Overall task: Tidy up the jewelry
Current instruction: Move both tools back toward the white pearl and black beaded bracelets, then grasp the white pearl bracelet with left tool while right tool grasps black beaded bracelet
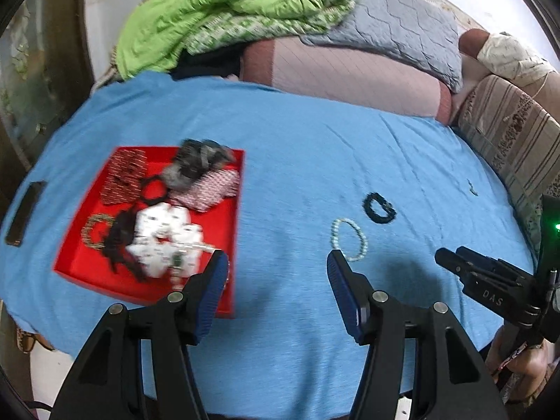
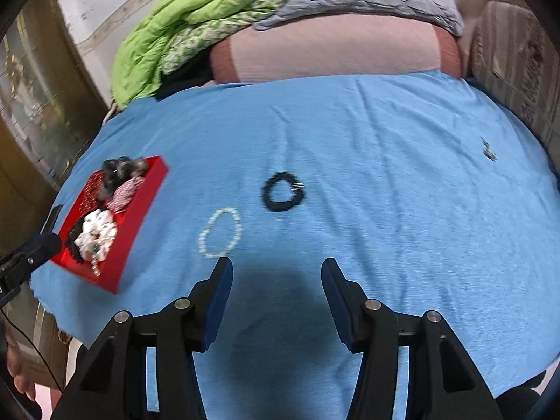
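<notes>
Both grippers, left [image 1: 276,273] and right [image 2: 276,276], gape empty over the blue bedsheet [image 2: 385,140]; pearl bracelet [image 2: 220,232] lies mid-sheet beside the black scrunchie [image 2: 282,191], right of red tray [image 2: 140,206]: light, limp, slippery beads, likely best pinched across one strand.

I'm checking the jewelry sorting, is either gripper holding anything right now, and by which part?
Nothing is held. The left gripper and right gripper are both open and empty above the blue cloth; the pearl bracelet and black ring lie untouched.

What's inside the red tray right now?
The red tray holds a white scrunchie, a grey-black scrunchie, a gold bracelet and patterned red pieces. Whatever lies beneath the pile is covered.
</notes>
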`<state>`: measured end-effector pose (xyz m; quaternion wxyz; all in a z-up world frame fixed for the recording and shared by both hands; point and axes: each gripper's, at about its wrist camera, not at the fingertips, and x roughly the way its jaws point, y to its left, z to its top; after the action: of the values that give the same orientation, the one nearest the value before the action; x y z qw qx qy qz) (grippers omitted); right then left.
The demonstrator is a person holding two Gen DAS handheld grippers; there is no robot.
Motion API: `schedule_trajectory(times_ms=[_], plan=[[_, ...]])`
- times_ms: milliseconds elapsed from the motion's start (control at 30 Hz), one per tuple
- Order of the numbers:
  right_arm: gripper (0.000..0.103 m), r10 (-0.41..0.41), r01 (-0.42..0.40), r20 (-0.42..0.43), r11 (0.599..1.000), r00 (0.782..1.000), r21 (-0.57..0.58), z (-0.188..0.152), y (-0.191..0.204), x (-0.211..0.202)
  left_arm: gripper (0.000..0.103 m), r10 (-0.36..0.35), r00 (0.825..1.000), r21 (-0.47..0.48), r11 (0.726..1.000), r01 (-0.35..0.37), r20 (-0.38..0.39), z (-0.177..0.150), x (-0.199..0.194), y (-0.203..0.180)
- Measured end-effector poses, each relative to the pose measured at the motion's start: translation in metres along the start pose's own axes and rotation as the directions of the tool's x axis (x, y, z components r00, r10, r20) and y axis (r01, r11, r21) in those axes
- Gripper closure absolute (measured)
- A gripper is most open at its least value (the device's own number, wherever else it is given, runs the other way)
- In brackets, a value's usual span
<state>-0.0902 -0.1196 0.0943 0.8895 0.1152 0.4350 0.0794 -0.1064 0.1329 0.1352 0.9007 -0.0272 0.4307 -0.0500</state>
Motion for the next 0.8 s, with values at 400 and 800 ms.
schedule_trajectory(times_ms=[400, 800], plan=[[0.046, -0.004, 0.004, -0.01, 0.999, 1.0, 0.044, 0.029, -0.036, 0.035, 0.045, -0.133, 0.983, 0.03, 0.99, 0.138, -0.124, 0.012, 0.094, -0.047], [0.046, 0.009, -0.012, -0.051, 0.998, 0.999, -0.055, 0.058, -0.018, 0.096, 0.063, -0.158, 0.971, 0.06, 0.983, 0.171, -0.182, 0.019, 0.148, -0.06]])
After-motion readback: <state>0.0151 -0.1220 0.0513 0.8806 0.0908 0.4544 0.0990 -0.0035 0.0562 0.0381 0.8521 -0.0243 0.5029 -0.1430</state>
